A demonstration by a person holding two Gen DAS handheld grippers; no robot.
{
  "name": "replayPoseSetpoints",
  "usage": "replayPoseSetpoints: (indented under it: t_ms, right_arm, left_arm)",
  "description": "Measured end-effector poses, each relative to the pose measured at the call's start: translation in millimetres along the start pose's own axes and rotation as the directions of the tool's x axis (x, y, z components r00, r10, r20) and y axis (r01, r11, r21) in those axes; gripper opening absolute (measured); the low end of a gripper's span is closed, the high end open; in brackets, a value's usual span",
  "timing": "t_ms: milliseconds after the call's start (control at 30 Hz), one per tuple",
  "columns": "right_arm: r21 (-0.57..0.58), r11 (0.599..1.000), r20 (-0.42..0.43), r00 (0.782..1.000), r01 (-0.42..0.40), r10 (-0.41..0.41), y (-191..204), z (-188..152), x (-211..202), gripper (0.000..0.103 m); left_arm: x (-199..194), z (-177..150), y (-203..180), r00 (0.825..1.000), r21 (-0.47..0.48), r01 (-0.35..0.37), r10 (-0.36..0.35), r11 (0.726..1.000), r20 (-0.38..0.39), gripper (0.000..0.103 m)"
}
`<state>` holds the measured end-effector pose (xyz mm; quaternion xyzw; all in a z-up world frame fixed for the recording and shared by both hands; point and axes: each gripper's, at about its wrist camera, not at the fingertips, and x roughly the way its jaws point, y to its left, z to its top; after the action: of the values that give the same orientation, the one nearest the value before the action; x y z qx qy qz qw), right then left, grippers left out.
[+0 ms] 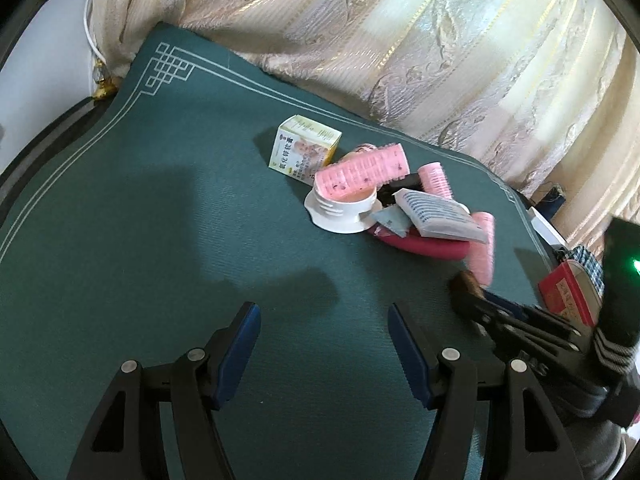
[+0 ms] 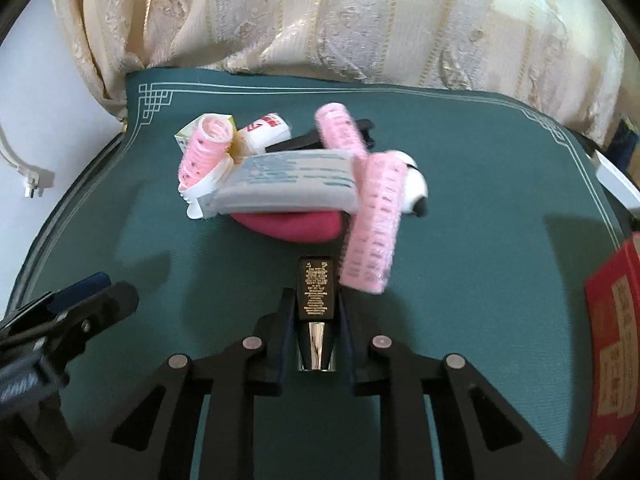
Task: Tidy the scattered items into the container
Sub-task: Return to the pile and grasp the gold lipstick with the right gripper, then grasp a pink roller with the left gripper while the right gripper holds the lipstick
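Note:
A pile of small items lies on the green mat: pink hair rollers, a white jar lid, a grey sachet, a dark pink pad and a small yellow-white box. My right gripper is shut on a black cosmetic tube with a silver end, just in front of the pile; it shows at the right in the left wrist view. My left gripper is open and empty, above bare mat short of the pile.
A red tin container sits at the mat's right edge, also in the left wrist view. A cream patterned curtain hangs behind the mat. A white cable hangs on the wall at the left.

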<state>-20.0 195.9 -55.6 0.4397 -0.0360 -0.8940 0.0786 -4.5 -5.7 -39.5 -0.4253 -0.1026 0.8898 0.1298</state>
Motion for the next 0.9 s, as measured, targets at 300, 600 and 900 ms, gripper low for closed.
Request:
replayPoseSetpoints:
  t_ms: [300,600,900]
  right_arm:
    - [0.057,0.997,0.019,0.998,-0.057,0.056,-20,-14,-12,0.022]
    - [0.04,0.996,0.024,0.997,-0.074,0.073,-21,-17,-11,0.022]
    - [0.042,0.996,0.024,0.997,-0.079,0.078,-20,-14,-11,0.022]
  left_arm:
    - [-2,36,-32,0.999,0.072,-0.004,0.001,0.997,0.045,0.068]
    - [45,75,-56,0.994,0.189,-0.083,0.069,0.978,0.081,0.068]
    - [72,87,-48,0.993,0.202,-0.079,0.059,0.976,0.099,0.059]
